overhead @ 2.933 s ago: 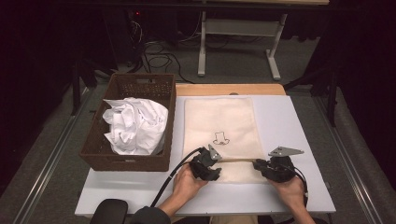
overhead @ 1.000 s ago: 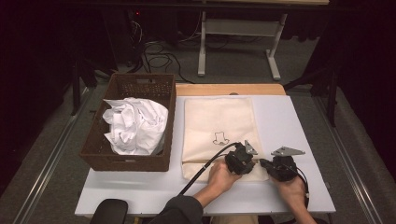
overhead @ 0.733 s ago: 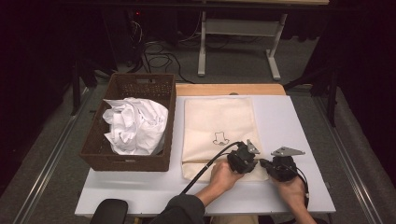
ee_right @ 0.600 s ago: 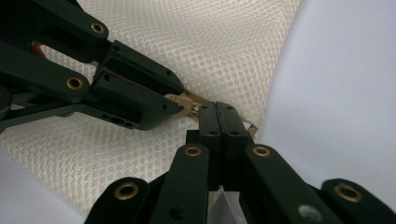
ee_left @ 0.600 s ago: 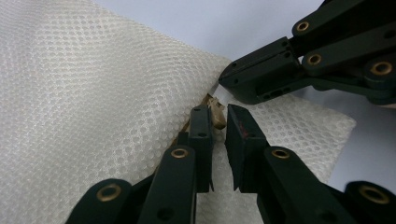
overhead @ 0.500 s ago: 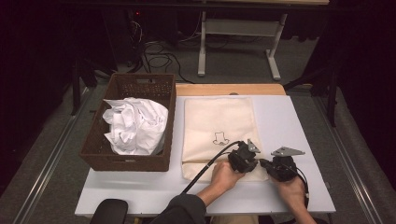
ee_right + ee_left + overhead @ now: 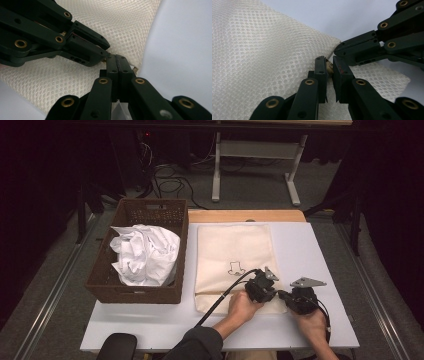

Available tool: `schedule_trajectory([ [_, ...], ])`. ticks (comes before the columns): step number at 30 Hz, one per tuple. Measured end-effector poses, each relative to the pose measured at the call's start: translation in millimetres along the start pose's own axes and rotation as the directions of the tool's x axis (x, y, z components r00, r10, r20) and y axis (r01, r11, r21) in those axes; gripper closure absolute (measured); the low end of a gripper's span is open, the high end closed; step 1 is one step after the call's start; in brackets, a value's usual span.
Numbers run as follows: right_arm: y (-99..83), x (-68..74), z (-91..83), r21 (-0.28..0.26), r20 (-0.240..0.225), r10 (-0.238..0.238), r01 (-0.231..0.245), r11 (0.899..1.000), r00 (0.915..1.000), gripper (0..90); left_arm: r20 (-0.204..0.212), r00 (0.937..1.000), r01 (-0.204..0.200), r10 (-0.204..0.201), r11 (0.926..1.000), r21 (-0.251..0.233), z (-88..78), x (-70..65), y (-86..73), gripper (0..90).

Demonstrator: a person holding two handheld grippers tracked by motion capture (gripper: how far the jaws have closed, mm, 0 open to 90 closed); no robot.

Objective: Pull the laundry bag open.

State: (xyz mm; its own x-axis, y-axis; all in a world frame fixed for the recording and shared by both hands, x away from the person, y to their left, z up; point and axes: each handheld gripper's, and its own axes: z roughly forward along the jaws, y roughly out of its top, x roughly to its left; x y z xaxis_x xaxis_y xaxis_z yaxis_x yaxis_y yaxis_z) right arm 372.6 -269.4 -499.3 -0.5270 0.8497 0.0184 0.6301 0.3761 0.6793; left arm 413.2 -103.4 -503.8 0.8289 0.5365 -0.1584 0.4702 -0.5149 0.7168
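A cream mesh bag (image 7: 232, 247) with a small printed drawing lies flat on the white table (image 7: 320, 250). Both grippers meet at its near right corner. My left gripper (image 7: 274, 293) points right, and its jaws have just been closing. In the left gripper view it (image 7: 329, 62) pinches a small tan tab (image 7: 329, 67) at the bag's edge (image 7: 262, 50). My right gripper (image 7: 284, 295) faces it from the right. In the right gripper view it (image 7: 117, 58) is shut on the edge of the bag (image 7: 120, 22), tip to tip with the left one's jaws.
A brown woven basket (image 7: 100, 285) with crumpled white cloth (image 7: 145, 252) stands at the table's left. A wooden strip (image 7: 245, 215) runs along the far edge. The left gripper's black cable (image 7: 220, 302) trails over the bag's near edge.
The left hand has crossed from the bag's near left to its near right corner, beside the right gripper, and has barely shifted in the last second. The right hand has stayed put.
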Motion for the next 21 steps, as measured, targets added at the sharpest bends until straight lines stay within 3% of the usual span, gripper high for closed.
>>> schedule_trajectory([
  [11, 0.6, 1.0, 0.1, -0.001, 0.006, -0.001, 0.001, 1.0, 1.0, 90.0, 0.017, 0.9999, -0.003, 0.003, 0.9999, 0.01, -0.4, 1.3, 0.9, 86.8],
  [15, 3.3, 4.3, -0.4, -0.012, 0.034, -0.029, 0.03, 0.999, 0.999, 90.0, 0.023, 0.9997, -0.001, 0.001, 1.0, 0.007, -0.9, 1.9, 1.3, 86.8],
  [21, 5.7, 0.8, 5.4, 0.006, 0.025, -0.005, 0.005, 1.0, 0.9997, 90.0, 0.019, 0.9998, -0.009, 0.009, 0.9999, 0.01, -0.6, 1.7, 0.9, 86.8],
])
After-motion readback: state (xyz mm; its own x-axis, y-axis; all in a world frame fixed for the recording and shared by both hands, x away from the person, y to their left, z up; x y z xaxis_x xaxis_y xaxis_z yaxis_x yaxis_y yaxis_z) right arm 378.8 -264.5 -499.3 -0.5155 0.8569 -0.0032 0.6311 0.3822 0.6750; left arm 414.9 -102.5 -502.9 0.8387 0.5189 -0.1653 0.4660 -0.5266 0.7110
